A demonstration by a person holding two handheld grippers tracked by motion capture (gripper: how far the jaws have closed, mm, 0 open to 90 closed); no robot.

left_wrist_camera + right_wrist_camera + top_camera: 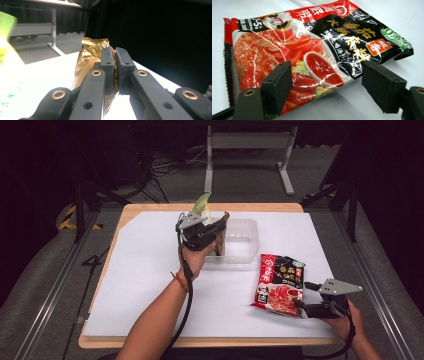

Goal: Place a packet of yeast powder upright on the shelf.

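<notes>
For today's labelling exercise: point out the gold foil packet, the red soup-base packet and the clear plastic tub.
gold foil packet point(91, 53): left gripper view, crinkled upper part.
red soup-base packet point(312, 50): right gripper view, middle of printed front.
clear plastic tub point(252, 237): high view, right wall.

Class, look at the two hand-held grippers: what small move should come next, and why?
Probably lower the left hand-held gripper and open it, dropping the crinkled gold foil packet into the clear plastic tub. Its jaws are shut on the packet at the tub's left edge, while the right hand-held gripper waits open at the red-and-black sauce packet.
</notes>
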